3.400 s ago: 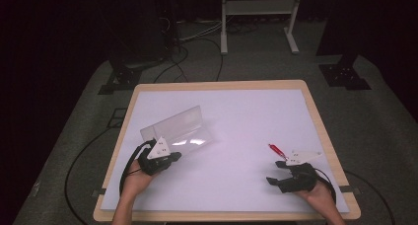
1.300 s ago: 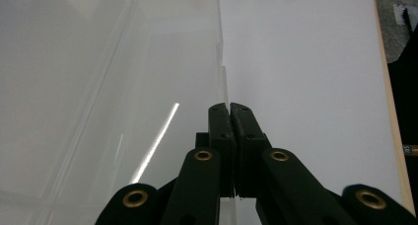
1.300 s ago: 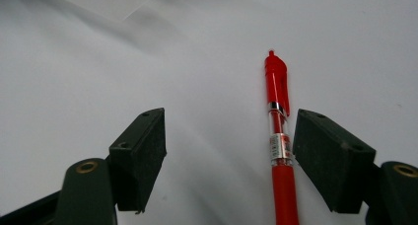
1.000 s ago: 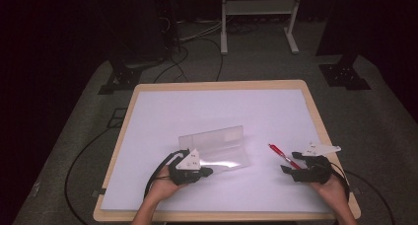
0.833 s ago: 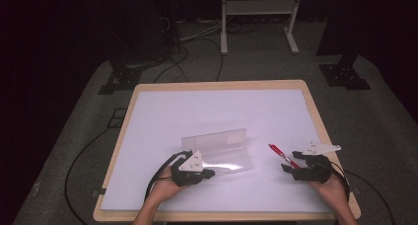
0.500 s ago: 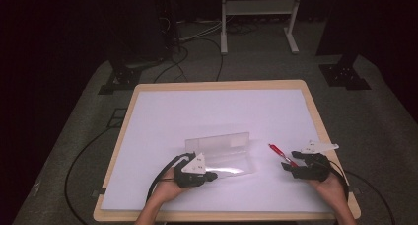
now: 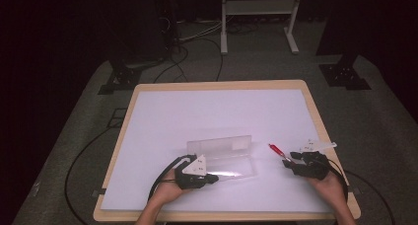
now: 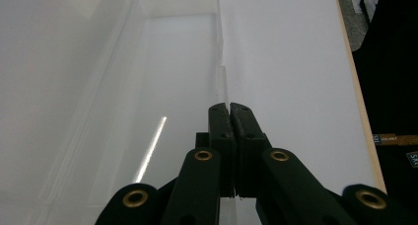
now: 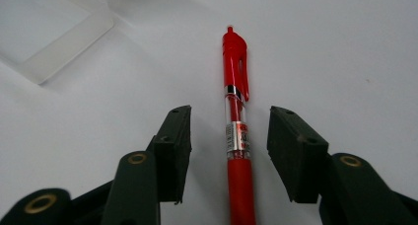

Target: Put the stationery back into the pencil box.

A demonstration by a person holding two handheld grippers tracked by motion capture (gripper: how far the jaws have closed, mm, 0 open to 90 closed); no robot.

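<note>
**Red pen between closing claw pads, clear box pinned at its edge**

On the white worktop (image 7: 162, 116), near the right front corner: a red pen (image 9: 236, 136), lying flat, clip end pointing away from the right claw (image 9: 229, 151). Seen in the right gripper view between the two black pads, lined up with them along its length, a narrow gap of worktop visible on either side. Not yet pinched: jaws partly spread and just now closing in, pen barrel between them, neither pad touching. Grip section of the pen nearest the camera, clear middle band with a label level with the pad tips, red clip and button beyond them.

In the high view, right claw (image 7: 291, 161) held low over the worktop, with the pen (image 7: 278, 152) poking out toward the upper left, just beside the right end of a clear plastic box (image 7: 222, 153).

Left of the pen, toward the middle front of the worktop: that clear box, long and shallow, lying open with its lid folded back on the far side. Left claw (image 7: 211, 177) at the box's near left corner. In the left gripper view, left claw (image 8: 229, 111) pressed together, pads clamped on the thin upright wall of the box (image 8: 172, 72), the tray stretching away ahead.
</note>
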